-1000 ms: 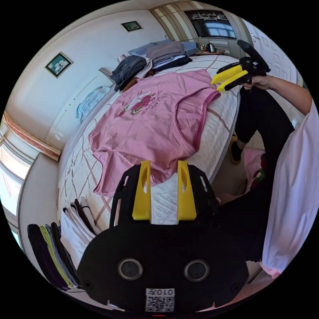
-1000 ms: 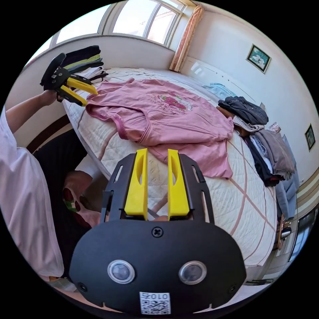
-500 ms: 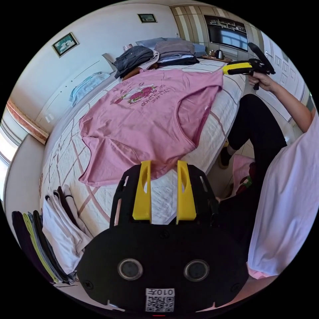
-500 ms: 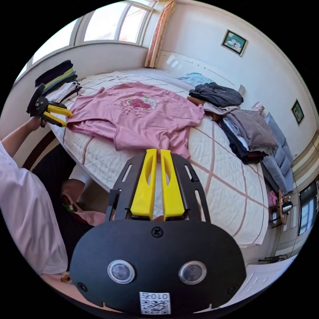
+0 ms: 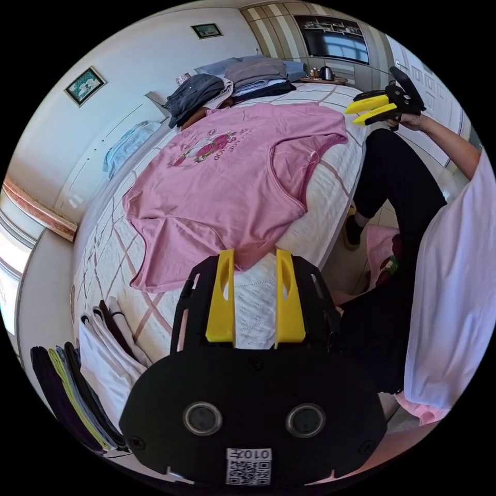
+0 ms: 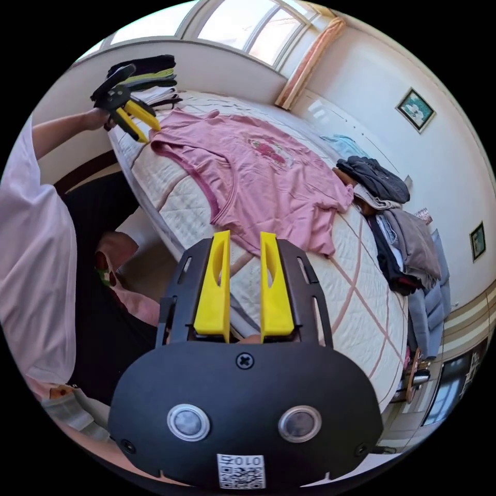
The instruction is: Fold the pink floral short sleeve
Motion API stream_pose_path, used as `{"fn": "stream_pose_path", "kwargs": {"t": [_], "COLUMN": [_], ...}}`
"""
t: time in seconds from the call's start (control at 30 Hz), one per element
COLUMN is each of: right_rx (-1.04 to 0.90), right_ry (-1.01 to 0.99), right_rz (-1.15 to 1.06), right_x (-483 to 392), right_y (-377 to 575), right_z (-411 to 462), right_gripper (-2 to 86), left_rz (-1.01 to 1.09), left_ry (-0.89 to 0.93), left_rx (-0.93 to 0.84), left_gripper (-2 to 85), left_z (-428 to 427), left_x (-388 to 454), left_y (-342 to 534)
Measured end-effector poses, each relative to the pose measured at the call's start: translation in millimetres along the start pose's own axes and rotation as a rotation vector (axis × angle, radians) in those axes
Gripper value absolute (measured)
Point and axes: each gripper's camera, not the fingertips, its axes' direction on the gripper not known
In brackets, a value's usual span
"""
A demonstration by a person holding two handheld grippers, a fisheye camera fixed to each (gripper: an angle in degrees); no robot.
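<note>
The shirt [image 5: 232, 181] lies spread flat, print up, on the bed [image 5: 330, 196], its neckline toward the person standing at the bed's edge. One sleeve lies near each gripper. It is not yet folded.

Left gripper [image 5: 254, 258]: jaws parted, nothing between them, tips just over the near sleeve's hem. Right gripper [image 6: 243, 240]: jaws likewise parted and empty, hovering just short of the other sleeve; in the left gripper view it [image 5: 373, 107] sits clear of the cloth, beside the bed's edge.

Judgement: the step in hand is taking hold of both sleeves or shoulders for the first fold.
- Each gripper should bite cloth well in from the hem, both layers together, or the back layer will drag.
- Both should grip at matching points, so the fold line runs straight.
- Some wrinkles show near the left sleeve; smoothing these first would help.
- Stacks of clothes [image 6: 398, 227] sit beyond the hem; the carry should stay short of them.
</note>
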Motion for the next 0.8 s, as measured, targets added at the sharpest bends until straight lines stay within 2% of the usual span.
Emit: {"fn": "stream_pose_path", "kwargs": {"t": [0.23, 0.5, 0.8], "right_rx": [-0.026, -0.022, -0.052], "right_ry": [-0.047, -0.04, -0.059], "right_rz": [-0.016, 0.062, 0.014], "right_x": [-15.8, -6.0, -45.2], "right_y": [-10.2, -12.5, -1.3], "right_z": [28.0, 27.7, 29.4], "right_gripper": [9.6, 6.7, 6.4], "left_rz": [0.035, 0.01, 0.031], "left_ry": [0.033, 0.128, 0.106], "left_rx": [0.007, 0.022, -0.03], "left_gripper": [11.2, 8.2, 3.2], "left_z": [2.2, -4.1, -18.0], "left_x": [1.7, -15.2, -9.4], "left_y": [-15.0, -27.1, -51.8]}}
